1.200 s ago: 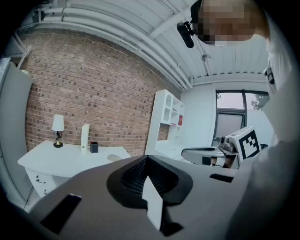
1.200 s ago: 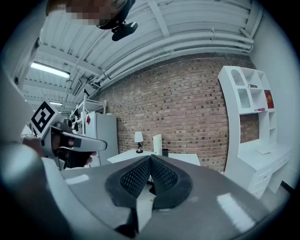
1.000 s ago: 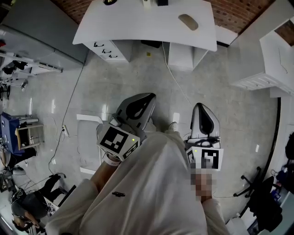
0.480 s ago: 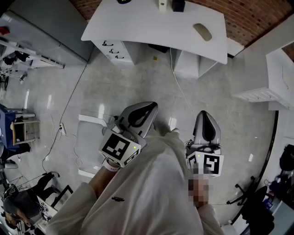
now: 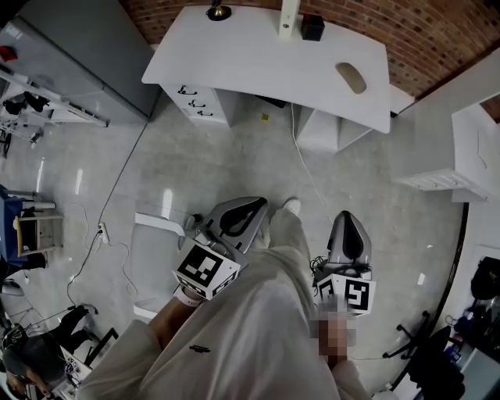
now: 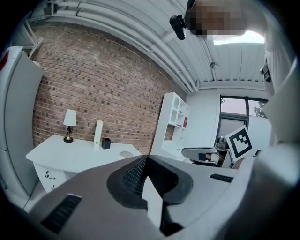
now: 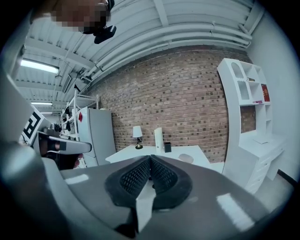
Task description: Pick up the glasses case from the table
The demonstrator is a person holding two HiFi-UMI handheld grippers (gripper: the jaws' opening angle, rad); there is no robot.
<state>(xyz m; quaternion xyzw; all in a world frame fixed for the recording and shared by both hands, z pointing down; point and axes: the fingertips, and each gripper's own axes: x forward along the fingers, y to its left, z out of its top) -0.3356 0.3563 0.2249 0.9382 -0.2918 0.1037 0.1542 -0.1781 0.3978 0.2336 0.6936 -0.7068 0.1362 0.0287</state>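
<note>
Both low in the head view, left gripper (image 5: 248, 205) and right gripper (image 5: 348, 219), jaws pressed together on nothing, case (image 5: 351, 77) lying upper right on table (image 5: 250, 58), apart from dark pot (image 5: 312, 27), contents too small to tell

No legible lettering, brand, number or sign on anything in view.

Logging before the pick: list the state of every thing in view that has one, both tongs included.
Left tongs: shut, empty.
Right tongs: shut, empty.
Glasses case: closed, lying flat on the white desk, untouched.
Desk drawers: shut.
Table lamp: upright.
</note>
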